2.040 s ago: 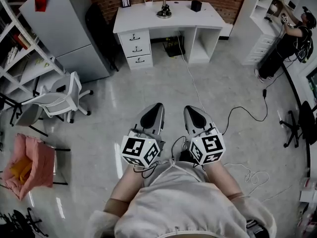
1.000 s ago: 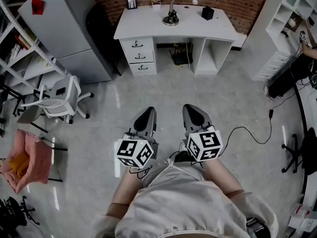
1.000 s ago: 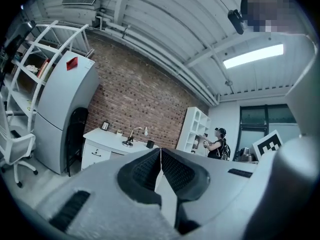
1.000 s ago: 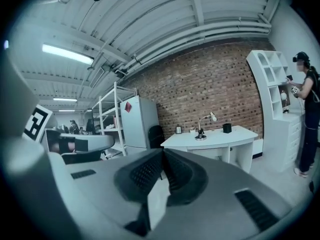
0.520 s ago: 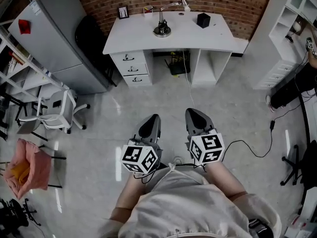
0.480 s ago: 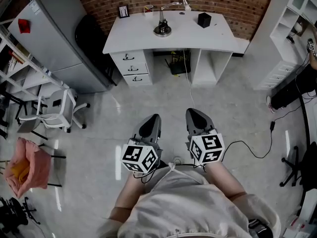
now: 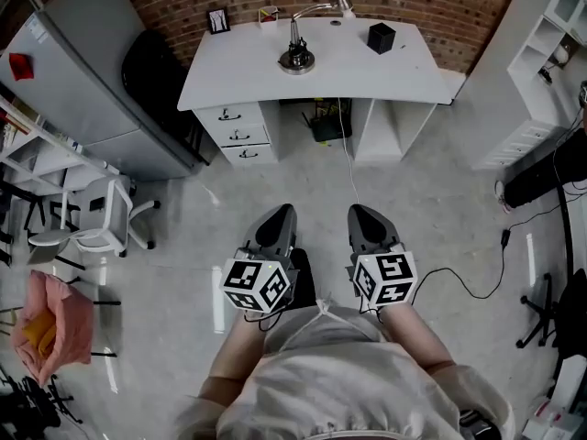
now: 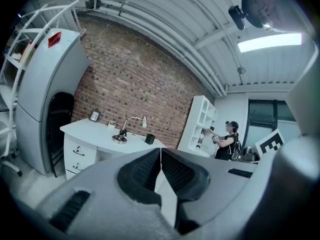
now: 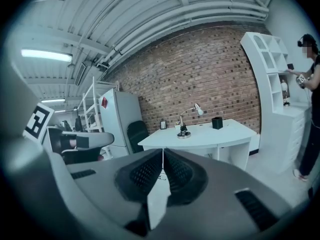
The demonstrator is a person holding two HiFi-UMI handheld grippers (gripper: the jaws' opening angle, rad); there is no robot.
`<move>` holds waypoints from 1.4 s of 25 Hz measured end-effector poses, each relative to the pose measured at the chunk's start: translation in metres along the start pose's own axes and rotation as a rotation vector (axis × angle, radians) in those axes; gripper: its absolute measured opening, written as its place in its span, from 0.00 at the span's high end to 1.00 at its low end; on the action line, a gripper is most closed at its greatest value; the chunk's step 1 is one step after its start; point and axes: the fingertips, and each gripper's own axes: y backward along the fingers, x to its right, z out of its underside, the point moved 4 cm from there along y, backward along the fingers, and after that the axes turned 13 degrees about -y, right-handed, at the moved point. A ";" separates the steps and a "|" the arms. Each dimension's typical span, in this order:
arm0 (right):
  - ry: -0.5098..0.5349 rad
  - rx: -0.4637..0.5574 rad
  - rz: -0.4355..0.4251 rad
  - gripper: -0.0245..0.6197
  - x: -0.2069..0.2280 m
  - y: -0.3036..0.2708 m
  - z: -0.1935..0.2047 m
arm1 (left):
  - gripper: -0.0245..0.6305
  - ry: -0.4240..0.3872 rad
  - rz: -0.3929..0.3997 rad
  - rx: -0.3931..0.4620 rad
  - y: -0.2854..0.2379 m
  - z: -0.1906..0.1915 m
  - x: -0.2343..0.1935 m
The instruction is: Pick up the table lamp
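The table lamp (image 7: pixel 299 51) has a round chrome base and a bent silver arm, and stands near the back of the white desk (image 7: pixel 367 71) against the brick wall. It also shows small in the left gripper view as the lamp (image 8: pixel 121 134) and in the right gripper view as the lamp (image 9: pixel 184 127). My left gripper (image 7: pixel 276 222) and right gripper (image 7: pixel 367 221) are held side by side over the floor, well short of the desk. Both are shut with nothing between the jaws.
A small black box (image 7: pixel 380 37) and a picture frame (image 7: pixel 218 21) sit on the desk. A grey refrigerator (image 7: pixel 83 81) and black chair (image 7: pixel 160 71) stand left of it. A white chair (image 7: pixel 101 227) is at the left, white shelves (image 7: pixel 541 53) at the right. A cable (image 7: pixel 477 287) runs across the floor.
The desk and lamp have grown larger and drawn nearer in the head view as I walk toward them. Both grippers stay shut, side by side in front of me.
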 end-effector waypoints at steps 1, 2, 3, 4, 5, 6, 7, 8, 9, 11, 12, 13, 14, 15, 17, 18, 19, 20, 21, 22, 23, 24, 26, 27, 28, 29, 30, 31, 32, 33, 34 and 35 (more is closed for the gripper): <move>-0.001 0.005 0.013 0.92 0.003 -0.012 -0.004 | 0.93 0.000 0.011 0.000 -0.012 -0.001 -0.009; -0.002 0.009 0.026 0.92 0.005 -0.024 -0.007 | 0.93 0.000 0.023 0.000 -0.023 -0.003 -0.019; -0.002 0.011 0.040 0.92 0.006 -0.037 -0.011 | 0.93 0.001 0.035 0.001 -0.035 -0.006 -0.030; -0.002 0.011 0.052 0.92 0.007 -0.051 -0.016 | 0.93 0.003 0.045 0.002 -0.047 -0.009 -0.042; -0.002 0.011 0.062 0.92 0.007 -0.067 -0.023 | 0.93 0.007 0.054 0.003 -0.060 -0.014 -0.055; -0.005 0.012 0.071 0.92 0.007 -0.084 -0.030 | 0.93 0.009 0.063 0.004 -0.073 -0.019 -0.069; -0.010 0.016 0.079 0.92 0.006 -0.101 -0.039 | 0.93 0.009 0.073 0.003 -0.086 -0.025 -0.083; -0.016 0.022 0.088 0.92 0.005 -0.118 -0.048 | 0.93 0.008 0.085 0.001 -0.100 -0.032 -0.097; -0.021 0.028 0.097 0.92 0.003 -0.135 -0.056 | 0.93 0.006 0.097 0.000 -0.112 -0.038 -0.112; -0.024 0.039 0.112 0.92 -0.002 -0.171 -0.070 | 0.93 0.006 0.114 0.004 -0.136 -0.049 -0.143; -0.020 0.042 0.116 0.92 -0.006 -0.189 -0.076 | 0.93 0.006 0.119 0.007 -0.147 -0.054 -0.161; -0.015 0.042 0.116 0.92 -0.011 -0.208 -0.080 | 0.93 0.003 0.126 0.008 -0.158 -0.059 -0.178; -0.009 0.039 0.116 0.92 -0.016 -0.226 -0.084 | 0.93 -0.003 0.133 0.007 -0.168 -0.062 -0.194; -0.004 0.033 0.117 0.92 -0.021 -0.243 -0.086 | 0.93 -0.010 0.141 0.004 -0.176 -0.065 -0.209; 0.003 0.022 0.124 0.92 -0.027 -0.270 -0.089 | 0.93 -0.013 0.145 -0.006 -0.191 -0.067 -0.233; 0.007 0.018 0.129 0.92 -0.028 -0.282 -0.092 | 0.93 -0.006 0.143 -0.011 -0.197 -0.067 -0.244; 0.011 0.013 0.132 0.92 -0.029 -0.293 -0.094 | 0.93 0.005 0.139 -0.015 -0.204 -0.067 -0.255; 0.016 0.006 0.133 0.92 -0.029 -0.303 -0.097 | 0.93 0.019 0.134 -0.019 -0.210 -0.067 -0.264; 0.019 -0.001 0.134 0.92 -0.029 -0.313 -0.099 | 0.93 0.031 0.129 -0.024 -0.216 -0.065 -0.272; 0.020 -0.008 0.135 0.92 -0.027 -0.321 -0.100 | 0.93 0.042 0.124 -0.030 -0.221 -0.063 -0.280; 0.019 -0.014 0.138 0.92 -0.025 -0.330 -0.102 | 0.93 0.049 0.118 -0.037 -0.225 -0.061 -0.286; 0.017 -0.020 0.140 0.92 -0.023 -0.338 -0.103 | 0.93 0.055 0.112 -0.045 -0.230 -0.059 -0.292; 0.012 -0.028 0.143 0.92 -0.018 -0.354 -0.106 | 0.93 0.066 0.098 -0.058 -0.239 -0.055 -0.305; 0.010 -0.031 0.142 0.92 -0.015 -0.362 -0.107 | 0.93 0.071 0.090 -0.064 -0.244 -0.053 -0.311; 0.009 -0.034 0.140 0.92 -0.012 -0.370 -0.108 | 0.93 0.073 0.082 -0.070 -0.249 -0.051 -0.316; 0.008 -0.037 0.137 0.92 -0.009 -0.378 -0.109 | 0.93 0.074 0.074 -0.075 -0.254 -0.050 -0.322; 0.007 -0.041 0.133 0.92 -0.005 -0.387 -0.110 | 0.93 0.074 0.064 -0.079 -0.260 -0.048 -0.327; 0.005 -0.044 0.129 0.92 0.000 -0.396 -0.111 | 0.93 0.074 0.053 -0.082 -0.267 -0.047 -0.333; 0.003 -0.045 0.125 0.92 0.006 -0.405 -0.115 | 0.93 0.073 0.042 -0.084 -0.275 -0.048 -0.338; 0.002 -0.042 0.119 0.92 0.012 -0.416 -0.120 | 0.93 0.072 0.032 -0.084 -0.284 -0.048 -0.342; 0.002 -0.038 0.114 0.92 0.019 -0.426 -0.126 | 0.93 0.069 0.024 -0.085 -0.295 -0.050 -0.346; 0.002 -0.034 0.107 0.92 0.026 -0.437 -0.133 | 0.93 0.063 0.019 -0.088 -0.306 -0.051 -0.349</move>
